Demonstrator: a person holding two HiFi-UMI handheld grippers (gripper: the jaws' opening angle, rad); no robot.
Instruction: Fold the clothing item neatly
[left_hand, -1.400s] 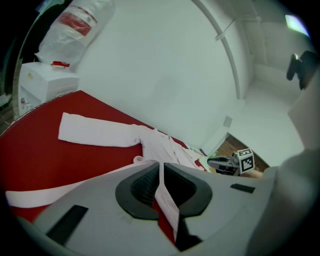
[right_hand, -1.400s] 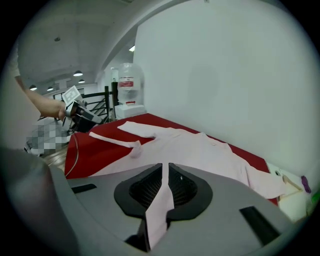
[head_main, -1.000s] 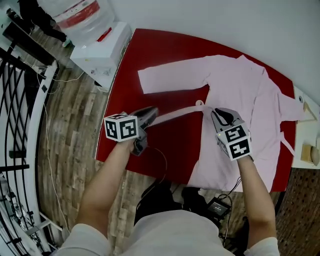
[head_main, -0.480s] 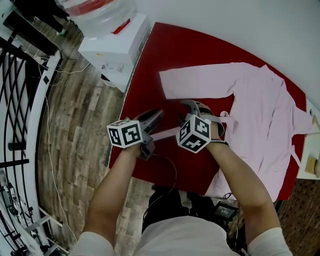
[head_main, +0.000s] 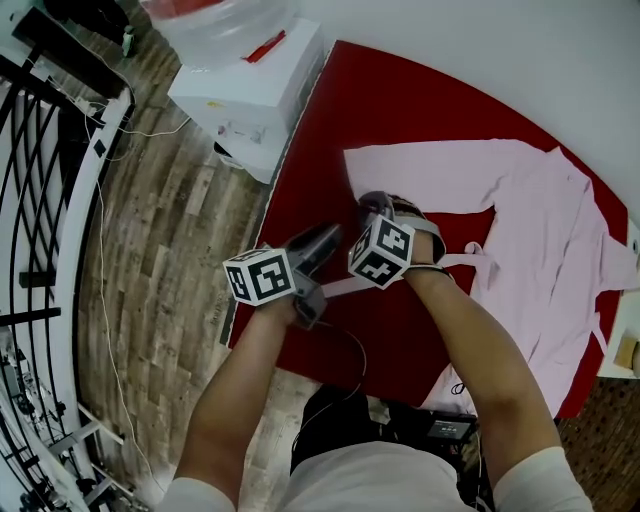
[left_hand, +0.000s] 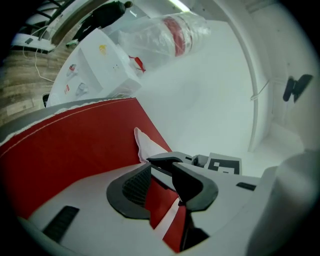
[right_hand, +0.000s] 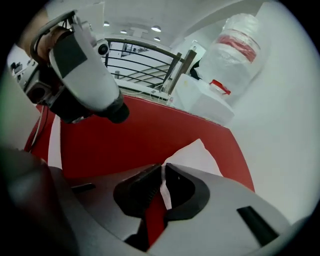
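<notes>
**A:** While the red table (head_main: 400, 100) is being covered along its right part by the pink garment (head_main: 540, 230), which way is the sleeve (head_main: 430, 170) being stretched?

**B:** Its long axis is being run leftward from the body, flat on the table. The cuff end is being kept well apart from the body and nearest both grippers.

**A:** And the belt (head_main: 345, 287)?

**B:** It is being trailed as a thin strip from the waist toward the table's near left edge, passing under the right hand.

**A:** Which gripper is being placed nearer the cuff?

**B:** The right gripper (head_main: 385, 203), which is being set on the cuff's near corner. Its jaws have just been closing, and a thin edge of sleeve fabric is being pinched between them. The rest of the cuff (right_hand: 195, 155) is being seen just beyond the tips.

**A:** And the left gripper (head_main: 335, 230)?

**B:** It is being held just beside, on the person's side of the cuff, and aimed toward it. Its jaws have just been opening and are being kept apart. The belt is being left lying below the gap, not pressed by either pad.

**A:** Judgement?

**B:** The fold is being judged to turn on the cuff being carried rightward along the sleeve's axis onto the body. The far cuff corner is not being gripped.
</notes>
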